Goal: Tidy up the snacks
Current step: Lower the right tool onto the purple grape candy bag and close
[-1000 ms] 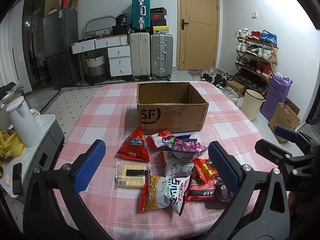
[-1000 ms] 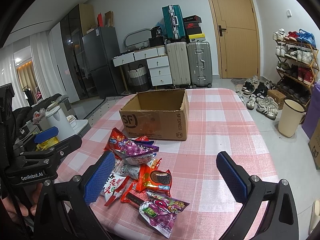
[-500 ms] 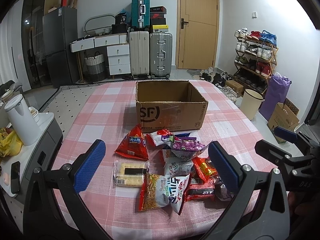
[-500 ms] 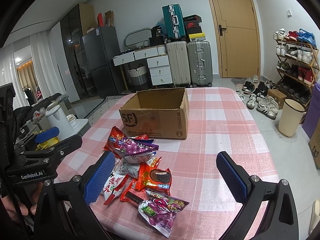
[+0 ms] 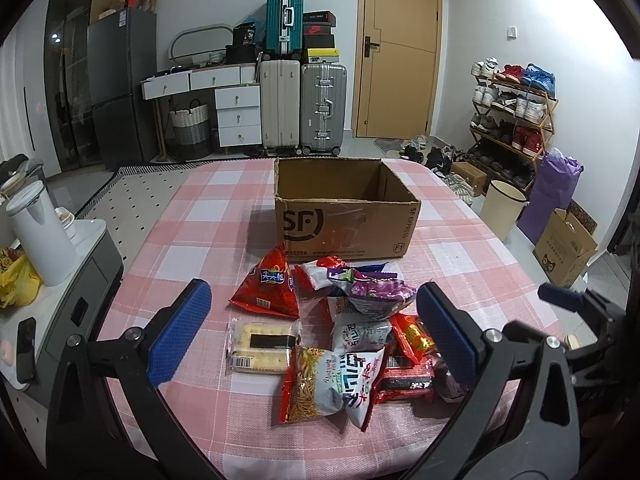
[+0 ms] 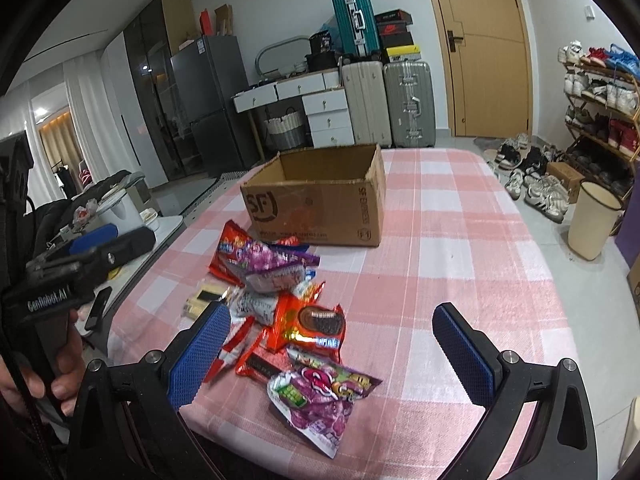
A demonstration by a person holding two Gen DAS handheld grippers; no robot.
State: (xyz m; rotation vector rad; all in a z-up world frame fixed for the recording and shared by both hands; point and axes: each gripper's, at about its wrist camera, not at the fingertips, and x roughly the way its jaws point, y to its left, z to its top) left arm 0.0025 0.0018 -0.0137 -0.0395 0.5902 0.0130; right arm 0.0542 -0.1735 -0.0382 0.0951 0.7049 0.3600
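Pink checked worktop (image 5: pixel 192 240): snack pile (image 5: pixel 344 328) dead ahead of left hand-held gripper (image 5: pixel 312 332), left of right hand-held gripper (image 6: pixel 332 356); both spread, empty

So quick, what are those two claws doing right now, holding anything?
Left claw: open, holding nothing, above the snack pile.
Right claw: open, holding nothing, above the snack pile.

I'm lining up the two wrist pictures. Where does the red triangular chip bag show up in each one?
Left wrist: the red triangular chip bag lies left of centre, at the left edge of the snack pile.
Right wrist: it sits at the pile's far left, partly under a purple packet.
Shared landmark: the SF cardboard box, just behind the bag.
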